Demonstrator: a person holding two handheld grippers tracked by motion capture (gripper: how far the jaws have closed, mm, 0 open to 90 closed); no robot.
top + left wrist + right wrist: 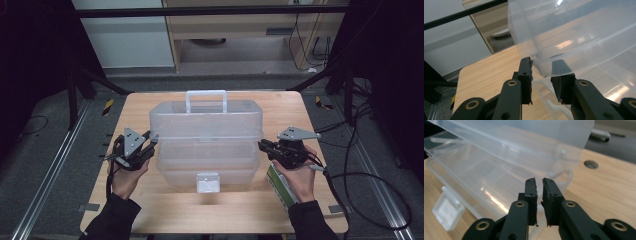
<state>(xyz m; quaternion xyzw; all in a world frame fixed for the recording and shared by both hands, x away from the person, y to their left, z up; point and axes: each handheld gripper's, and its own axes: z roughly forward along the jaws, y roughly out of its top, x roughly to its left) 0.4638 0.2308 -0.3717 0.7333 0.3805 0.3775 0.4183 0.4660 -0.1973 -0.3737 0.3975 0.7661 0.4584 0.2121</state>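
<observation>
A clear plastic tiered toolbox (207, 145) with a white handle (206, 100) and a front latch (208, 182) stands mid-table, its upper tray (206, 120) shifted back from the lower tiers. My left gripper (152, 140) is at the box's left end. In the left gripper view the upper tray's corner (564, 50) sits between the jaws of that gripper (542, 61), both pads touching it. My right gripper (261, 145) is at the box's right end. Its own view shows that gripper (539, 180) with a narrow gap and nothing inside, just in front of the box (499, 170).
The wooden table (150, 107) has bare strips left and right of the box. A green and white pack (280, 185) lies under my right hand. A round hole (591, 164) is in the tabletop beyond the box. Cables trail off the right edge.
</observation>
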